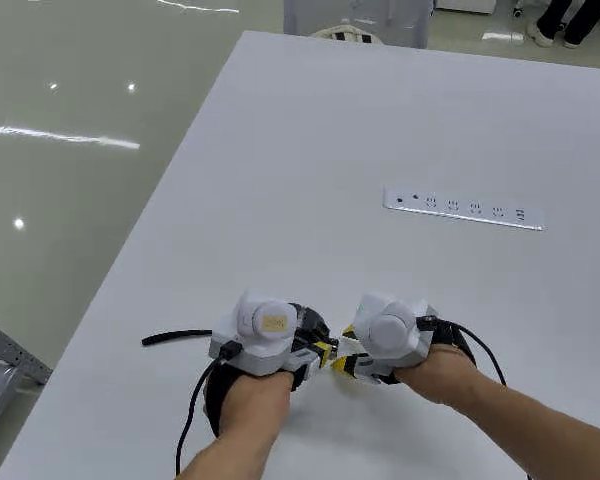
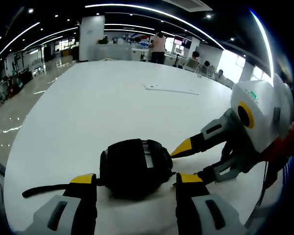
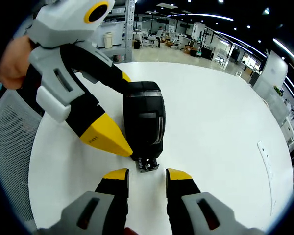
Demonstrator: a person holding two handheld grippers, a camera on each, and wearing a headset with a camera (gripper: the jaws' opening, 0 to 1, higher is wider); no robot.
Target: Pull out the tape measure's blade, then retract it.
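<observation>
Tape measure [image 3: 144, 117], hard-cased and compact, is lying on the white table [image 3: 210, 147] clamped in my left gripper [image 2: 135, 180], while I'm holding my right gripper [image 3: 147, 174] open astride its thin blade hook [image 3: 148, 165], where I'd pinch.

head: above, downward | gripper views: close, opposed — share tape measure [image 2: 134, 166]

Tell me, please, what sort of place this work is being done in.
Probably a big open-plan office or lab: a long white table with a socket strip on it, a glossy floor, strip lights overhead, and desks with people beyond.
</observation>
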